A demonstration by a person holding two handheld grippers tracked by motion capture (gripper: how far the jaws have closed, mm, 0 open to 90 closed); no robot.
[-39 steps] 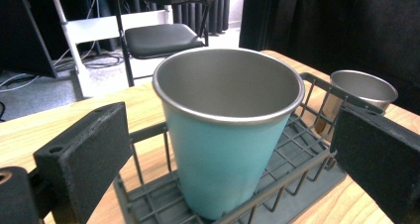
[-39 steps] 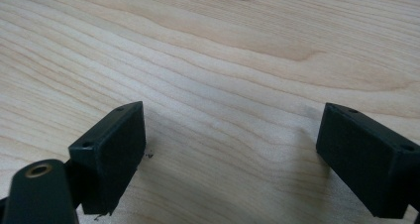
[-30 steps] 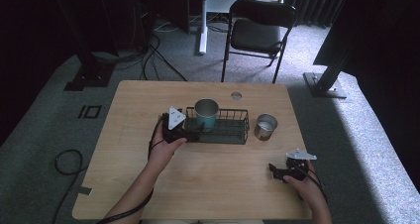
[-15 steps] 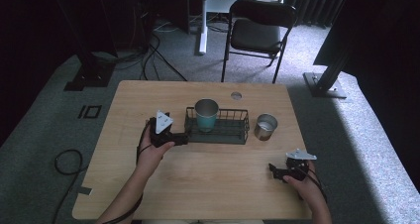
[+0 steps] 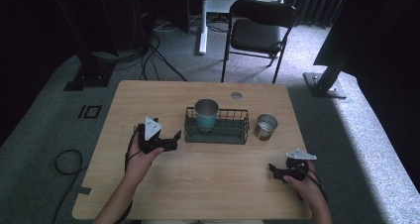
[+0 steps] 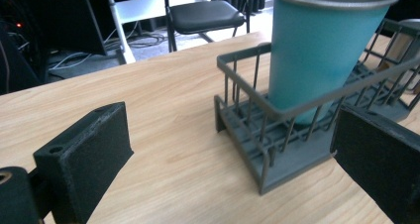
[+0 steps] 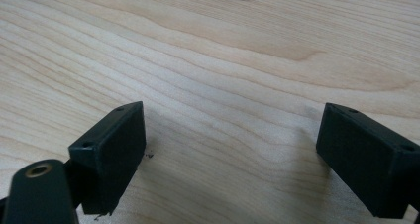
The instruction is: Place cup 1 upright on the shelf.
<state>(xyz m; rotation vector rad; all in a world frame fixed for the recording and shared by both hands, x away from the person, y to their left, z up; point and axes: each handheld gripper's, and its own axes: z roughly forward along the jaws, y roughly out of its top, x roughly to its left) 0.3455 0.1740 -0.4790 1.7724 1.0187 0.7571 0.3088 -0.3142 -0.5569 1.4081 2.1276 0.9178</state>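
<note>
Right gripper (image 5: 275,170) sat low at the near right of the wooden table (image 5: 148,95), held in the person's right hand (image 5: 309,187). Jaws spread wide, nothing between them; in the right gripper view only bare wood grain lay in the gap, jaws close to the surface, contact not certain.

Left gripper (image 5: 173,140) was at the table's left-centre, in the left hand (image 5: 141,159), grey plate on top. Jaws wide apart and empty, aimed at the near left end of the wire basket (image 5: 233,135), just beside it but not touching.

Teal cup (image 6: 317,50) stood upright in the left end of the dark wire basket, metal rim, mouth up, taller than the basket wall. Steel cup (image 5: 265,127) stood on the table just right of the basket, apart from it.

Beyond the table, a black folding chair (image 5: 257,33) on grey carpet.
</note>
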